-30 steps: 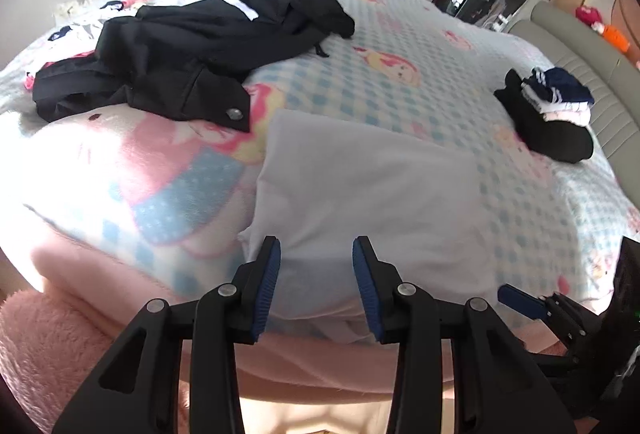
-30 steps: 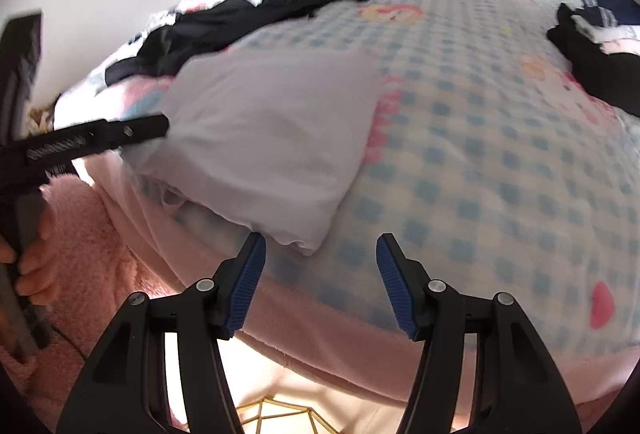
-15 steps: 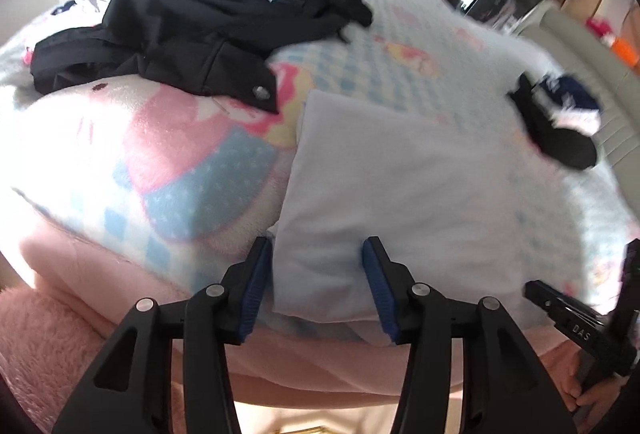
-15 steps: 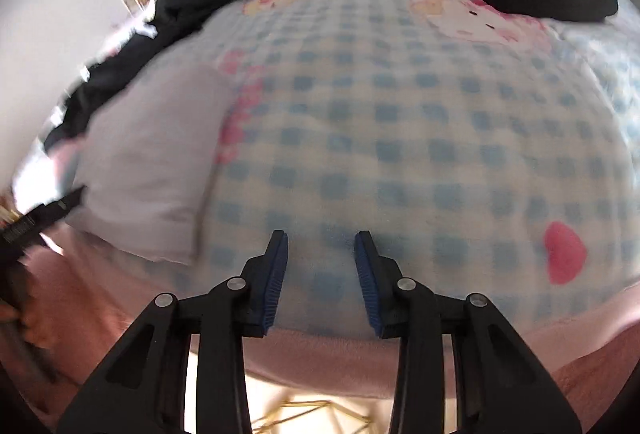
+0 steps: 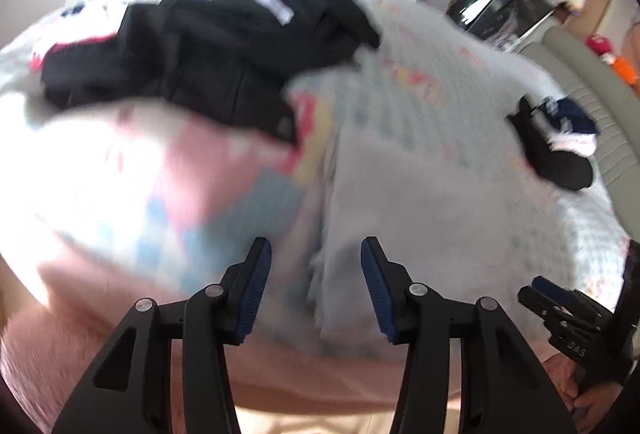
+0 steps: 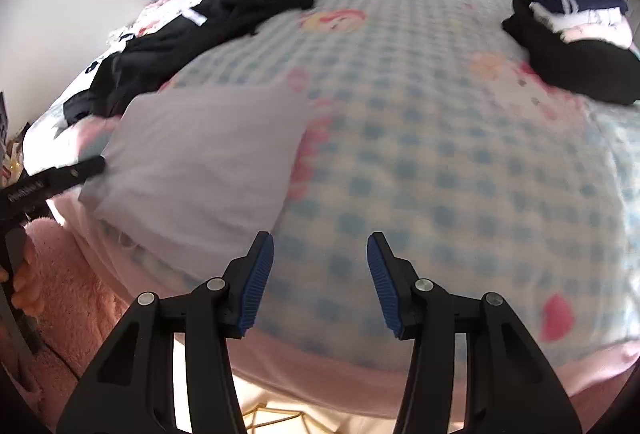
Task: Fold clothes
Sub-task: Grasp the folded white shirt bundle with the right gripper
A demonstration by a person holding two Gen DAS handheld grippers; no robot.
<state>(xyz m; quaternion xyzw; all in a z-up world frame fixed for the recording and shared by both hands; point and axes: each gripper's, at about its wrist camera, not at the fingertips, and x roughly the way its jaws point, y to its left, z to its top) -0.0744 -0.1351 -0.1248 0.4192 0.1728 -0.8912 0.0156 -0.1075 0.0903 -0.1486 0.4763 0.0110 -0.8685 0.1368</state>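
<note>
folded white garment (image 6: 200, 162) on checked bedspread (image 6: 440, 162), black clothes (image 6: 224, 22) behind

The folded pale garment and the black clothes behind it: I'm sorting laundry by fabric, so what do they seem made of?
The folded pale garment looks like thin, matte knit, perhaps cotton: it lies flat with soft edges. The black clothes look heavier and matte, possibly a woven jacket fabric with a white label; blur leaves this open.

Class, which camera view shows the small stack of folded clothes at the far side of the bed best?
The right wrist view: the folded stack is sharp, with its separate layers distinguishable. In the left wrist view, the same stack appears smaller and motion-blurred.
</note>
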